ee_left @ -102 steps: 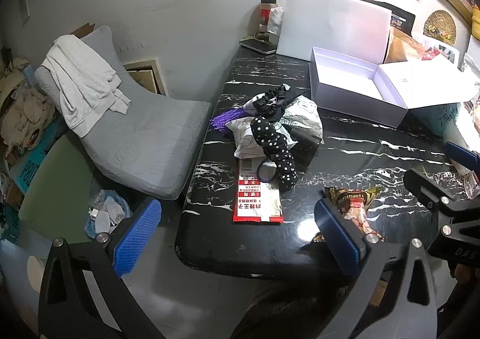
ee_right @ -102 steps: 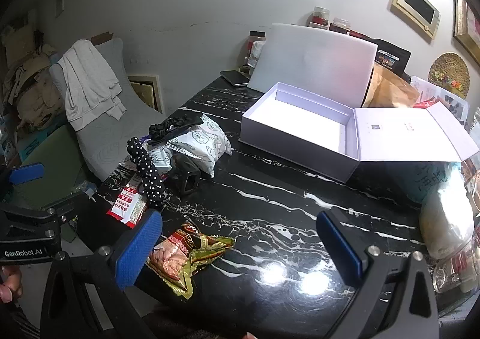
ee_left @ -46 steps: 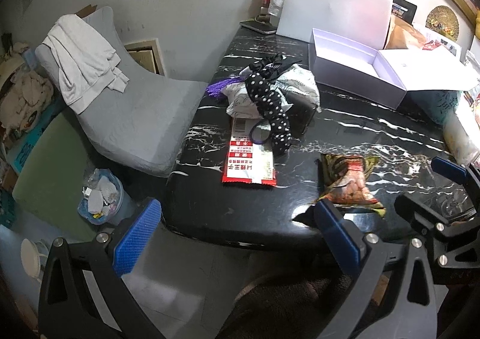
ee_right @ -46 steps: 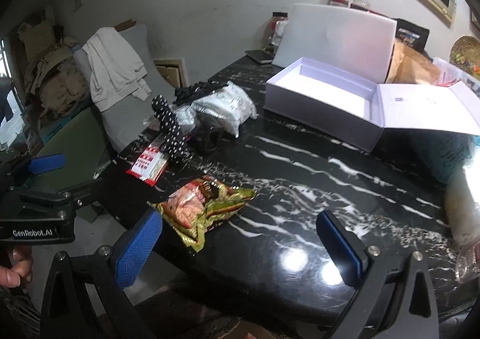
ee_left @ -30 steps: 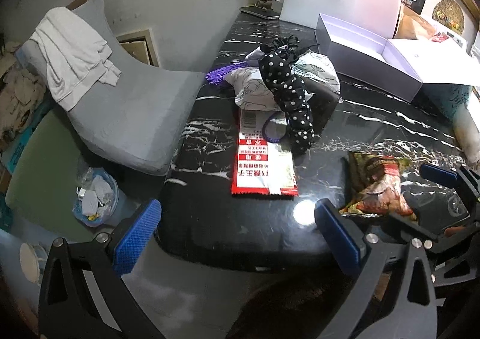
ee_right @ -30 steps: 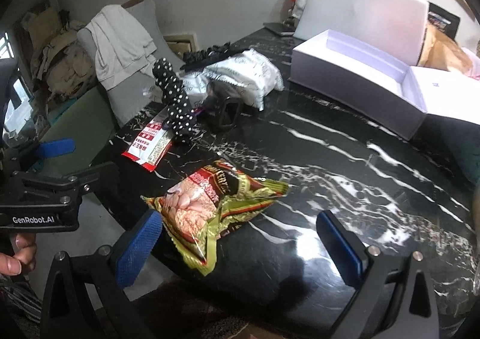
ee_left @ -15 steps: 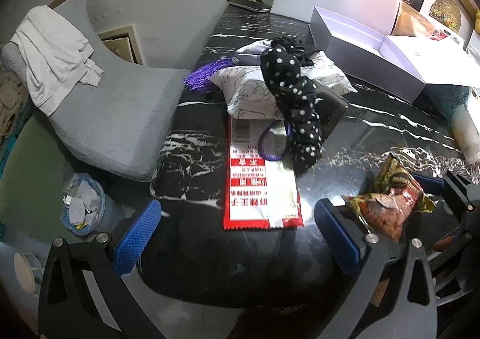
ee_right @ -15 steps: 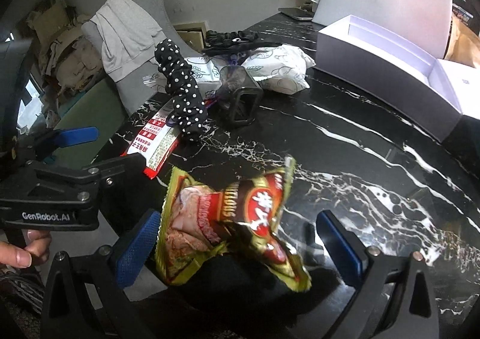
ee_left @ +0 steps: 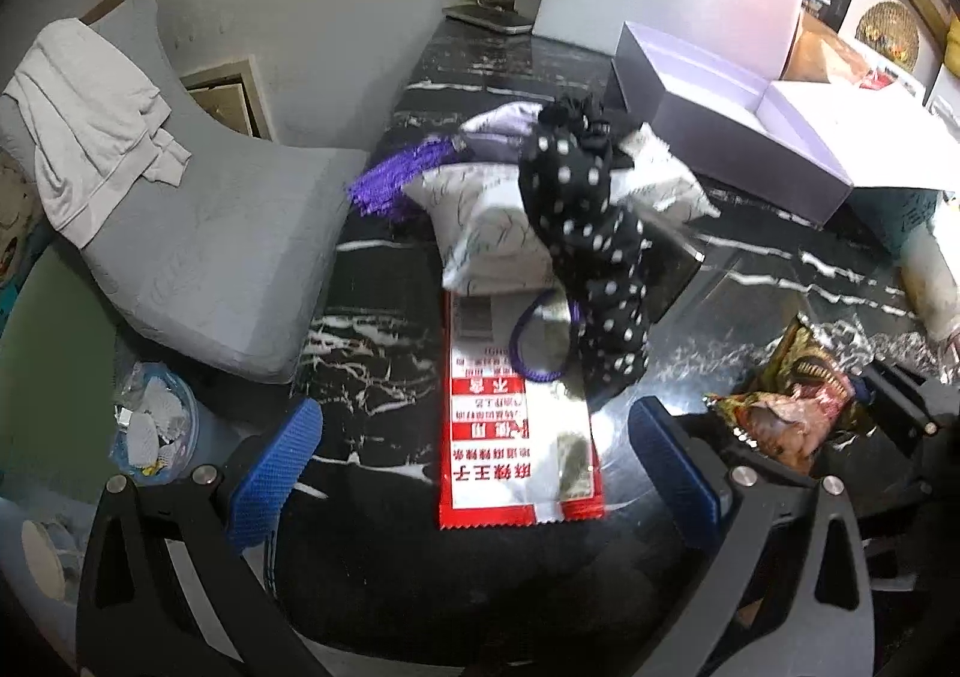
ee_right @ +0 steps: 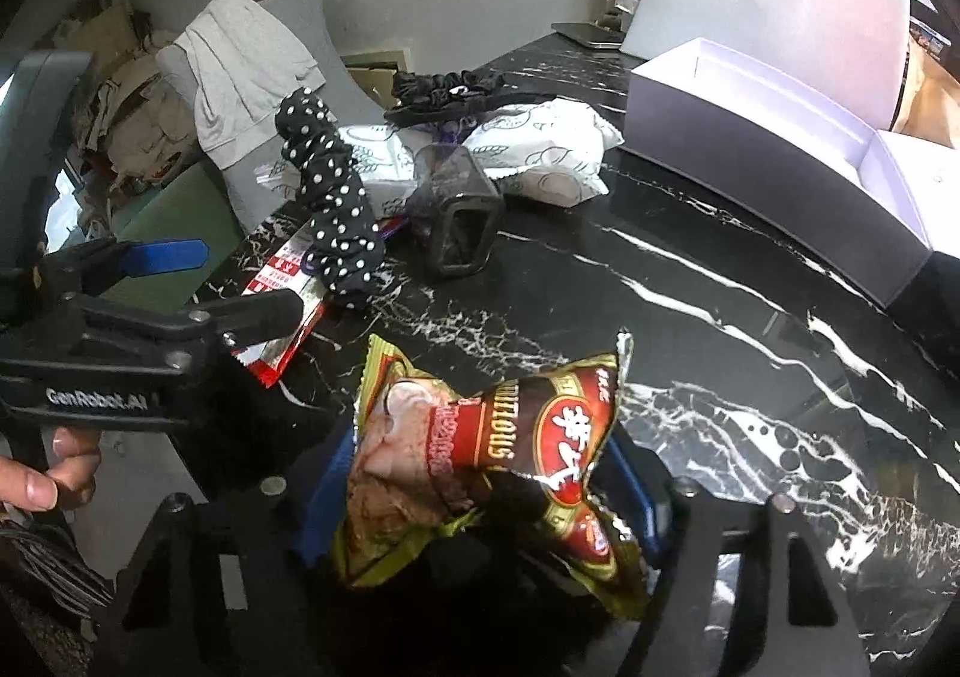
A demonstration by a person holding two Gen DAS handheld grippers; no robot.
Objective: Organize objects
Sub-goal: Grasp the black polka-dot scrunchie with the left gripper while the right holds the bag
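Note:
My right gripper (ee_right: pixel 480 491) is shut on a gold and brown snack bag (ee_right: pixel 480 437), crumpled and held above the black marble table (ee_right: pixel 690 317); the bag also shows in the left wrist view (ee_left: pixel 792 413). My left gripper (ee_left: pixel 474 467) is open over a flat red and white packet (ee_left: pixel 516 437) at the table's near edge. Behind it lie a black polka-dot scrunchie (ee_left: pixel 594 245), a purple hair tie (ee_left: pixel 543 344), white patterned bags (ee_left: pixel 498 221) and a purple tassel (ee_left: pixel 390 179). An open white box (ee_right: pixel 774 137) stands at the back right.
A dark square clip (ee_right: pixel 459 218) and a black hairband (ee_right: pixel 456 89) lie by the white bags. A grey cushion with white cloth (ee_left: pixel 120 137) and a bin (ee_left: pixel 150 431) are left of the table. Jars and a phone (ee_left: pixel 498 17) stand at the far edge.
My right gripper has closed on the snack bag and lifted it off the table. My left gripper has moved forward over the red packet and stays open.

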